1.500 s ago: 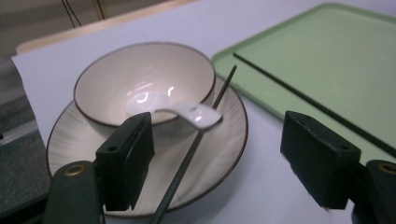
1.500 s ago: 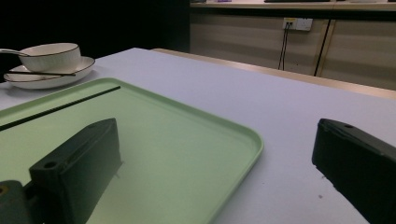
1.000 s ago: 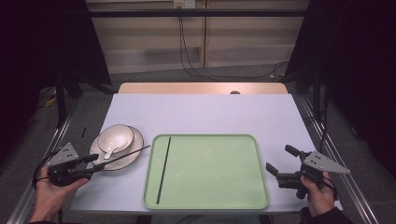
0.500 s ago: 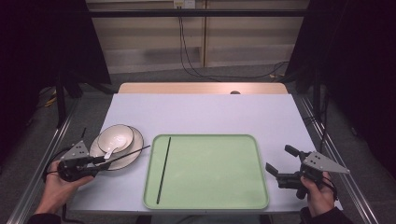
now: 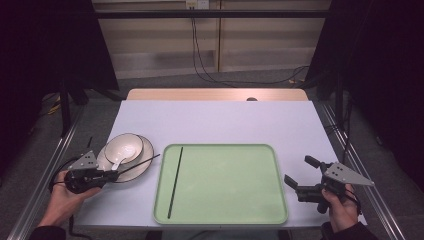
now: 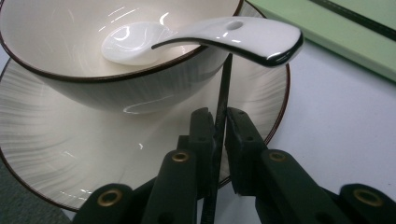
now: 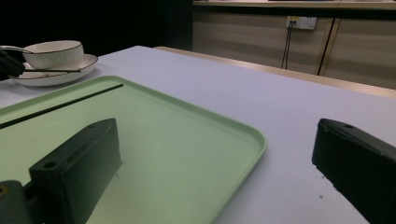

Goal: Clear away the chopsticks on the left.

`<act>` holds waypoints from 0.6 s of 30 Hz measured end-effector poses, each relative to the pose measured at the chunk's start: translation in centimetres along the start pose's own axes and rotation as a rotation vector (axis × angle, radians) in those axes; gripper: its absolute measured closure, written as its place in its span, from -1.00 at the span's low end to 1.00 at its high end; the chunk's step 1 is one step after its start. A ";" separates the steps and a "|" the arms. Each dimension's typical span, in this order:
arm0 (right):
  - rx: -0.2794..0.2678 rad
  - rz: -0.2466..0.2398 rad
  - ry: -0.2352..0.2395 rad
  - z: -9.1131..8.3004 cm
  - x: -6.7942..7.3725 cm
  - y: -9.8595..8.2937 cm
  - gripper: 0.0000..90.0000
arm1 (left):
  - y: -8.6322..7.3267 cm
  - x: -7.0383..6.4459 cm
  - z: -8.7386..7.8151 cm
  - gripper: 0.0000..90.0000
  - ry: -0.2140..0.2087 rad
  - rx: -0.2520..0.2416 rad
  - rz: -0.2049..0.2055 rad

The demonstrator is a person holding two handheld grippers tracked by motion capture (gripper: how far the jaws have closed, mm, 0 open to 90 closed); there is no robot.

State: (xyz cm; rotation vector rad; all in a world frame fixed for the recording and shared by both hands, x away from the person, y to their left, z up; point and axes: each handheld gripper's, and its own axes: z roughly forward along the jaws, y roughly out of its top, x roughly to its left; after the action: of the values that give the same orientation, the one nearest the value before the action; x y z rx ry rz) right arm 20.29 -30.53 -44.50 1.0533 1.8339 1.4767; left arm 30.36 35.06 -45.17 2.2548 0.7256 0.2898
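Note:
A black chopstick lies across the rim of a white plate, and my left gripper is shut on its near end. In the left gripper view the jaws pinch the chopstick just below the white spoon, which rests in the bowl on the plate. A second black chopstick lies along the left side of the green tray. My right gripper stands open beside the tray's right edge, with nothing between its jaws.
The bowl with the spoon sits left of the tray. The right gripper view looks across the tray and its chopstick to the bowl. The table's back half is bare.
My left hand and gripper have shifted a little to the right, closer to the plate, along the chopstick. The right gripper has stayed put.

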 end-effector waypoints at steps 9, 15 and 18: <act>0.000 0.005 0.000 0.0 0.0 0.0 -0.99 | 0.4 0.1 0.0 0.90 -0.024 0.019 -0.009; 0.001 -0.003 -0.002 0.0 -0.1 0.0 -0.99 | 0.5 -0.1 -0.2 0.91 -0.033 0.020 -0.030; 0.003 -0.002 -0.005 0.0 -0.2 0.0 -0.99 | 0.6 -0.1 -0.5 0.91 -0.035 0.026 -0.035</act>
State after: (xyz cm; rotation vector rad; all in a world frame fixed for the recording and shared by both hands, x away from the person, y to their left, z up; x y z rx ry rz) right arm 20.38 -30.65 -44.54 1.0559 1.8335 1.4689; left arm 30.29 34.94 -44.40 2.2632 0.7540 0.2243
